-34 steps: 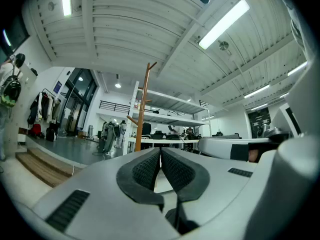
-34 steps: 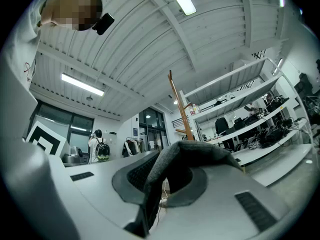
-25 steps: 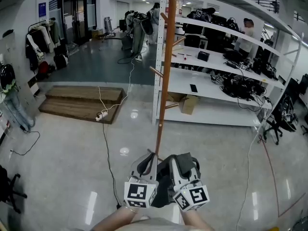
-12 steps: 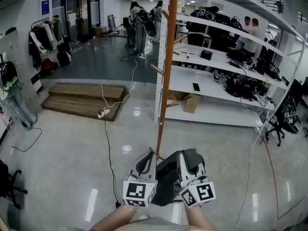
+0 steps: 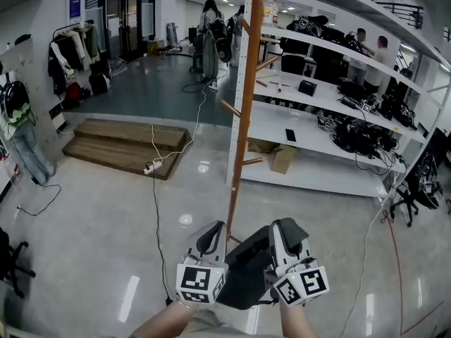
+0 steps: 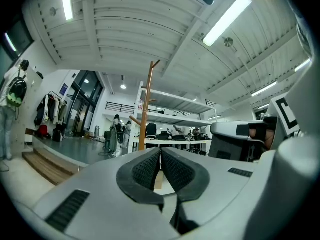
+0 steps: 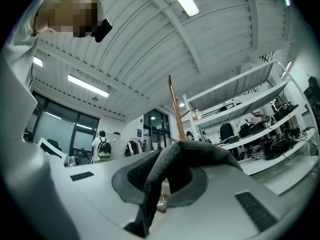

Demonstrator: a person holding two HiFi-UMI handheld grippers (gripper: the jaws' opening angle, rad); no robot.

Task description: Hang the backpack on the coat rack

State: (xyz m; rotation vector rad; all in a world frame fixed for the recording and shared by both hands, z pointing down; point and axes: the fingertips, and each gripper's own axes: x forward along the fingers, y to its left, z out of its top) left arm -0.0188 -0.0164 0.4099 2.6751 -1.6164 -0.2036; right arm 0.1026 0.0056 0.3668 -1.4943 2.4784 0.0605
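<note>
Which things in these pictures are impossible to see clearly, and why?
The backpack: head view, mostly covered by the left gripper and right gripper; its whole shape is hidden.
The coat rack: top cut off by the head view's upper edge; foot hidden behind the grippers.
Left gripper view: jaws stand together; whether they pinch anything thin is unclear.

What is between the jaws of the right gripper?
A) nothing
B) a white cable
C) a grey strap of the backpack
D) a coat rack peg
C: the right gripper view shows the grey strap clamped in the right gripper and folded over its jaws.
</note>
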